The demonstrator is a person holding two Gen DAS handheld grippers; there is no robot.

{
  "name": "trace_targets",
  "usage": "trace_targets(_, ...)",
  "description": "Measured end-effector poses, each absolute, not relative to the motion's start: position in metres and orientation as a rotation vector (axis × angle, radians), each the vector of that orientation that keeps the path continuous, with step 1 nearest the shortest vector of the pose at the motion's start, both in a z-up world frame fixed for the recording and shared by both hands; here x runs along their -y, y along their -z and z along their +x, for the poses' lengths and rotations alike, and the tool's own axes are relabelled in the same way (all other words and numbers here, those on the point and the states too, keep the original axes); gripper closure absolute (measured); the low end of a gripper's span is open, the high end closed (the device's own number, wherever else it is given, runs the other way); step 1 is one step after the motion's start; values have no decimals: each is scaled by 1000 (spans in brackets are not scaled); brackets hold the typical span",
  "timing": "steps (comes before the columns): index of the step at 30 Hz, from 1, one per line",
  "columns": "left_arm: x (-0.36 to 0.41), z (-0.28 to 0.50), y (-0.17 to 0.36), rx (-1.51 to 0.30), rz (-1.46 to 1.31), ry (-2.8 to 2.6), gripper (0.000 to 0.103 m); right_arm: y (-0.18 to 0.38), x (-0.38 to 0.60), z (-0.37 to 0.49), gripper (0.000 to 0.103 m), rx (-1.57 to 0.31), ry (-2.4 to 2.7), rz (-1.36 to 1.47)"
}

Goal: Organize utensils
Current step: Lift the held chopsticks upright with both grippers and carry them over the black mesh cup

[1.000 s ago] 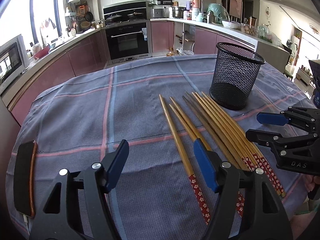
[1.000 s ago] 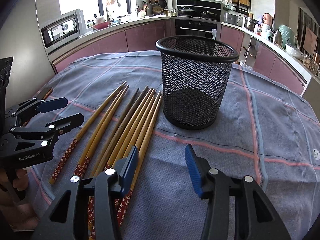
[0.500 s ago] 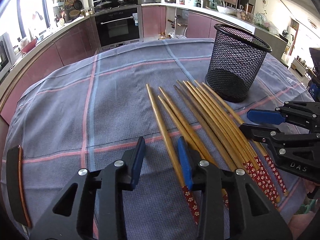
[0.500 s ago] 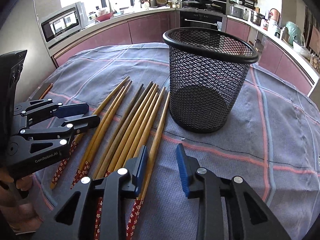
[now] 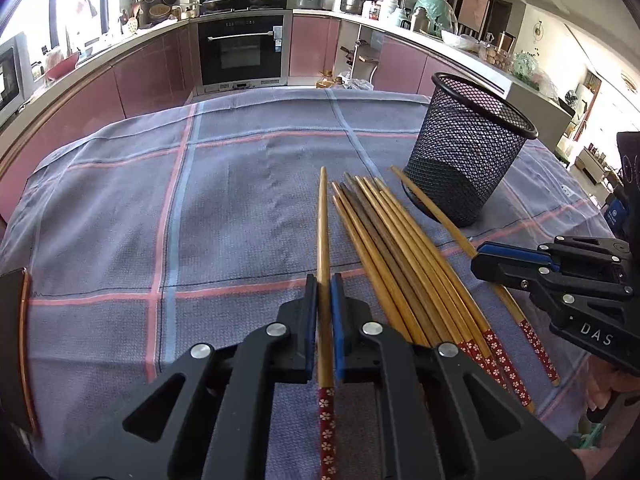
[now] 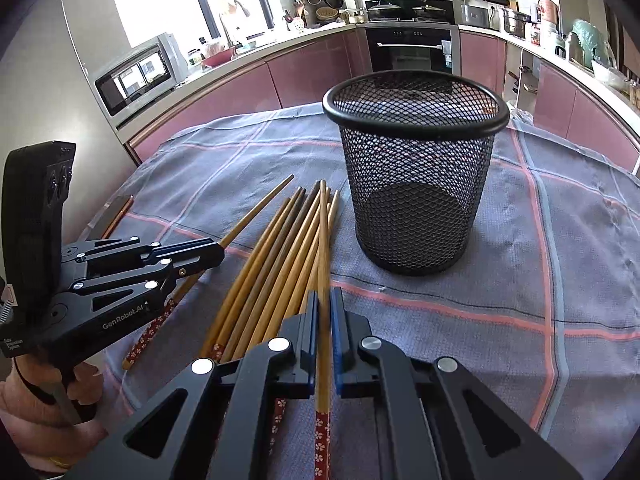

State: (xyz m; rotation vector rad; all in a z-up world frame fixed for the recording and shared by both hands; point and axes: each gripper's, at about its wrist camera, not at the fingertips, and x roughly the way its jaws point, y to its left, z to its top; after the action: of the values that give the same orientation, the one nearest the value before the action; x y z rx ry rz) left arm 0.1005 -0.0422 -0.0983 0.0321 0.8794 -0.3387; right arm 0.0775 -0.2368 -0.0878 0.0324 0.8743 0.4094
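Both claws have just snapped closed, and each one has caught a chopstick! The left claw point(image 5: 325, 280) is clamped on the leftmost chopstick point(image 5: 323, 220), which a second ago lay loose at the edge of the row while the pads stood wide apart over the cloth. Same story on the other side: the right claw point(image 6: 325, 296) now pinches the rightmost chopstick point(image 6: 322, 240), the one lying nearest the mesh holder point(image 6: 416, 184). Each is gripped on the plain wood just ahead of its red flowered end.

The remaining chopsticks point(image 5: 400, 248) lie fanned together on the checked cloth point(image 5: 224, 200) between the two gripped ones, tips toward the far edge of the tabletop, flowered ends toward the near edge. The holder stands upright and looks empty, just beyond the tips on the right side.

So the grasp looks done for the first two sticks at once. Next, by the look of it, comes lifting them clear and tipping them into the holder, and a thin stick held this far back could swivel in the pads.
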Motion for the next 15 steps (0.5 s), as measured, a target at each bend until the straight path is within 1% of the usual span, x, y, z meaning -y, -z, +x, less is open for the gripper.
trace_targets(5,33,89,75,-840,4,390,95,66,243,66,97,-798,-457,48)
trace_targets(15,16,68,-1,-683,-90,540,96,17,258,55,97,-631,-485,102)
